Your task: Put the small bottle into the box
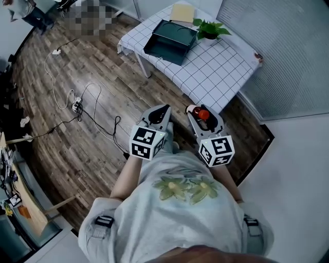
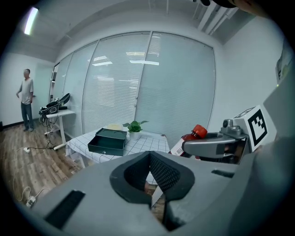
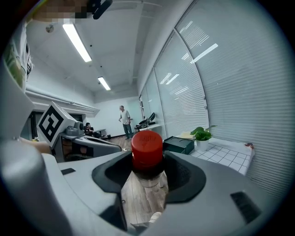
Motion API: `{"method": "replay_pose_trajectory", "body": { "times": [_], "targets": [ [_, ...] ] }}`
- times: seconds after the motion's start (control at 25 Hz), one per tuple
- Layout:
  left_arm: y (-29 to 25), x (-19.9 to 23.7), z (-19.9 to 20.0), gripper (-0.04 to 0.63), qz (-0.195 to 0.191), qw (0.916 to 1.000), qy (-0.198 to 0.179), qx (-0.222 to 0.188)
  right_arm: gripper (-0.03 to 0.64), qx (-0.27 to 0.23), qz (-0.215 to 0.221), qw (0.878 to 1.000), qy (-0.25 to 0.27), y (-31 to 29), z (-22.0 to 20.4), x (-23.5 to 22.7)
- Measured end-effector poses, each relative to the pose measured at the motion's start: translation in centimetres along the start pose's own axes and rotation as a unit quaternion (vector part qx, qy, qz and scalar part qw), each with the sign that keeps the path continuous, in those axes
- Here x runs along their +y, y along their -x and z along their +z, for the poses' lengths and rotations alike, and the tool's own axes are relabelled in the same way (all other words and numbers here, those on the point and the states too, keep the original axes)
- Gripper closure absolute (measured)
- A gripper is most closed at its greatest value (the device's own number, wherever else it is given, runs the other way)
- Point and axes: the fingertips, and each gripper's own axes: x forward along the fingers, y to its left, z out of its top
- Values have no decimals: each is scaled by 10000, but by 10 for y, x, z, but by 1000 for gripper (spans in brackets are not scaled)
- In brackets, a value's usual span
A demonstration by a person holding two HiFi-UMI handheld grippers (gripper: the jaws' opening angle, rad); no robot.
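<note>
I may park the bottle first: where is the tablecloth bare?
The near half of the table, from the box and potted plant to the front edge, lies almost bare. The far end is crowded: box, plant and a yellowish flat thing cluster.

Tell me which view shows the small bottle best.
Right gripper view: the small bottle sits dead centre, held at its red cap by the tongs of the right gripper. Head view shows it only as a small red spot; left gripper view gives a side glimpse of cap and label.
</note>
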Motion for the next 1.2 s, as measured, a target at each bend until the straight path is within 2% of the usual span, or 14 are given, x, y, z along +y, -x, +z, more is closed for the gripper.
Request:
{"method": "replay_pose_trajectory", "body": {
  "times": [0.48,1.2],
  "targets": [
    [-41,30,21,588,-113,9999,-2,-7,399,77,-108,9999,22,-42,12,-33],
    [-78,122,63,588,-57,9999,83,-67,399,95,-229,9996,144,-133,58,-52]
  ]
}}
